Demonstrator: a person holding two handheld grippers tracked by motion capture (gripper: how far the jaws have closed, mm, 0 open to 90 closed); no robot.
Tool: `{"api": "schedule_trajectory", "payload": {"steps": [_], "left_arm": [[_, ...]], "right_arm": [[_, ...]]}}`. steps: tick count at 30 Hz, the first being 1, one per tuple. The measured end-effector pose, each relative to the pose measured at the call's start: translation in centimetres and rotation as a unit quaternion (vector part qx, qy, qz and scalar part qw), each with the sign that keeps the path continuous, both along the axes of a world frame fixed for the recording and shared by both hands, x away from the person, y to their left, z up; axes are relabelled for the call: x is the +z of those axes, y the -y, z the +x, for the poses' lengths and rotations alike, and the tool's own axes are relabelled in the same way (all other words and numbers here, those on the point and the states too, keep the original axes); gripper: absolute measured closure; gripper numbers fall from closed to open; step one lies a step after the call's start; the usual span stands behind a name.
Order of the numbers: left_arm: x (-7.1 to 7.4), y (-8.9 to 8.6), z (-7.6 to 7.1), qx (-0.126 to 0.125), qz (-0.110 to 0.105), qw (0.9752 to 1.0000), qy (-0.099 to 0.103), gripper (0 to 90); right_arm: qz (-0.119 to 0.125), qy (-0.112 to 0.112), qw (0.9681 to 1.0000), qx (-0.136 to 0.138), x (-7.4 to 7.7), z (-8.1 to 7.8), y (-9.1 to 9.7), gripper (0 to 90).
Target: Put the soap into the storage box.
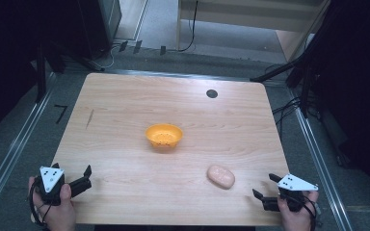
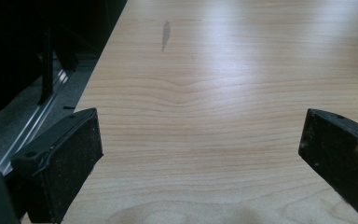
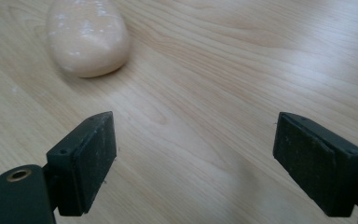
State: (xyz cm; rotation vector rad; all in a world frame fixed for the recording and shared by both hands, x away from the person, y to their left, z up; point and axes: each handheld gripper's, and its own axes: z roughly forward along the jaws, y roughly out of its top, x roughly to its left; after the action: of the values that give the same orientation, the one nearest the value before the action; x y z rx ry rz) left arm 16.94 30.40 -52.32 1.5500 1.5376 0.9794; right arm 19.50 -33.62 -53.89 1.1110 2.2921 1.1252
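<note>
Left claw [image 1: 86,174] held low, jaws wide apart; right claw [image 1: 265,186] likewise, jaws apart, nothing between.

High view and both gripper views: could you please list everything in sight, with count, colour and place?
Bowl: one, orange, middle of the table.
Soap-like oval piece: one, pale pink, near right of the table, ahead of the right gripper.
Round spot: one, black, far right of the tabletop.
Table: one, light wood.
Left gripper: one, black, near left corner, jaws open, nothing between them.
Right gripper: one, black, near right corner, jaws open, nothing between them.
</note>
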Motion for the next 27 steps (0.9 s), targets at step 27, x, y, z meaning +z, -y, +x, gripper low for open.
{"api": "schedule_trajectory", "payload": {"steps": [27], "left_arm": [[0.0,0.0,0.1,-0.006,0.002,1.0000,-0.006,0.0]], "right_arm": [[-0.077,-0.049,0.9930,0.076,2.7,2.8,-3.5,18.8]]}}
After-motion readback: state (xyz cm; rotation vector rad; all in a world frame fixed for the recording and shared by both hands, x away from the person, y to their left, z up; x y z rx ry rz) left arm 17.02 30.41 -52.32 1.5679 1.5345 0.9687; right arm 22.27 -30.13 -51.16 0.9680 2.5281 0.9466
